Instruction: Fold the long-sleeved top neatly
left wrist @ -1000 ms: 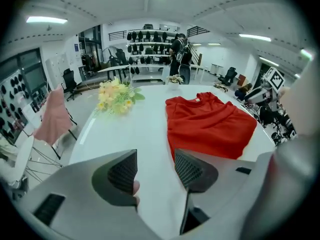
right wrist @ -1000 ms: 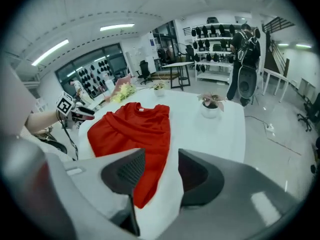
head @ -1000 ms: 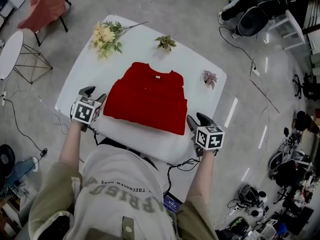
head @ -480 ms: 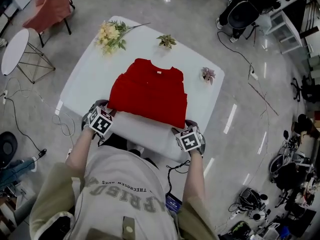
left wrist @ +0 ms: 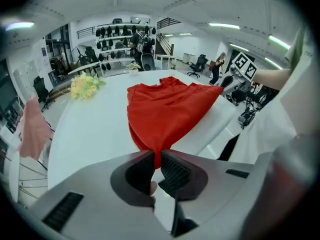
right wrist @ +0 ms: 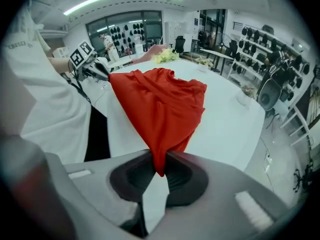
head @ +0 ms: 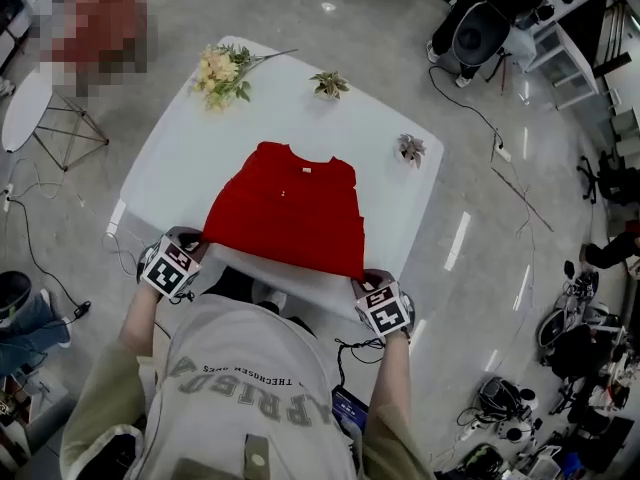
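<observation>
The red long-sleeved top (head: 290,208) lies face up on the white table (head: 180,158), its neckline and small pale label (head: 307,169) at the far side and its hem toward the person. It shows as a compact shape, narrow at the shoulders and wider at the near edge. That near edge reaches the table's front rim, and its two corners are drawn outward and raised off the surface. The left gripper (head: 192,240) pinches the left corner and the right gripper (head: 365,276) the right one, each pair of jaws closing with fabric between the pads. From each pinched corner the cloth runs back in soft creases.
</observation>
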Demonstrator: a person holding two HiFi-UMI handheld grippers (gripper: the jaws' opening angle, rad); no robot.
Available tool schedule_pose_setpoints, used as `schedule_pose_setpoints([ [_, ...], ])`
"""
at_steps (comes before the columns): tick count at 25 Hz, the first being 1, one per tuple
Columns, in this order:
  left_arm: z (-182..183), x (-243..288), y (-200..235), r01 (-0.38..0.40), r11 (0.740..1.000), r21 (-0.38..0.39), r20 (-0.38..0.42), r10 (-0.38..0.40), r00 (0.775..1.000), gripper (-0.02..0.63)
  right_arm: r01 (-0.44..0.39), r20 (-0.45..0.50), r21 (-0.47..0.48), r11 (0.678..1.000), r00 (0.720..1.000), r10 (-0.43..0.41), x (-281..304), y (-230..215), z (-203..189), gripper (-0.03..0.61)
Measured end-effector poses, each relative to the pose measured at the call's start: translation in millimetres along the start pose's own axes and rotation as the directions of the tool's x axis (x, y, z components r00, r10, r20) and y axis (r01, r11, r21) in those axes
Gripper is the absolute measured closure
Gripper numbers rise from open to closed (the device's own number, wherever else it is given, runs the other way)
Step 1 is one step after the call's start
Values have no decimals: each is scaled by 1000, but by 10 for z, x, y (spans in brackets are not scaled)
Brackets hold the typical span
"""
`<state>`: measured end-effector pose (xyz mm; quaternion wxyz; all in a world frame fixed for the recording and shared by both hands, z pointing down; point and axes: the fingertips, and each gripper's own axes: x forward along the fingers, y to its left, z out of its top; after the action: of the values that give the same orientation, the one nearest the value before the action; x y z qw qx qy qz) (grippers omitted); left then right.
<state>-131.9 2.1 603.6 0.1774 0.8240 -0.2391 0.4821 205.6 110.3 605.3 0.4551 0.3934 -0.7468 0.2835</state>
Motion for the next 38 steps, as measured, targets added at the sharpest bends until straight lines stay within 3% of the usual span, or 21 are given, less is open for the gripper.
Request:
schedule_pose_setpoints([
  [4,-365,-183,-291,67,997,-33,-52,-69,996,569,-124,-66,2,992,990,124,-88,331,-319,538],
  [6,-305,-267,-317,59,997,-47,-12,-60,998,569,-137,-66,-8,991,989,136,-161,327,-288,538],
  [13,578,-535,146,-60,998,1,194,58,979,571,-71,81,-45,996,994,75,-566,-224,476,537],
  [16,941,-430,436,-136,991,7,226,131,965,571,-36,119,-33,999,992,40,-598,-566,819,537],
  [19,1256,-256,681,-175,984,14,223,168,960,571,-6,87,-10,1000,996,7,-422,-902,1036,537],
  [23,1533,63,997,-172,985,-1,184,169,968,569,-1,40,83,997,999,-2,-109,-1295,1200,537],
  [28,1541,537,1267,-145,988,-51,53,147,988,568,25,-44,175,984,999,-18,277,-1626,1336,537],
  [32,1515,868,1401,-120,985,-121,-2,120,993,560,41,-108,227,973,994,-17,597,-1775,1349,535],
  [35,1454,980,1425,-110,983,-149,-30,107,994,517,35,-119,229,973,993,-7,710,-1776,1325,535],
  [38,1433,918,1536,-133,977,-164,-8,134,991,413,23,-54,172,985,998,-14,679,-1789,1388,519],
])
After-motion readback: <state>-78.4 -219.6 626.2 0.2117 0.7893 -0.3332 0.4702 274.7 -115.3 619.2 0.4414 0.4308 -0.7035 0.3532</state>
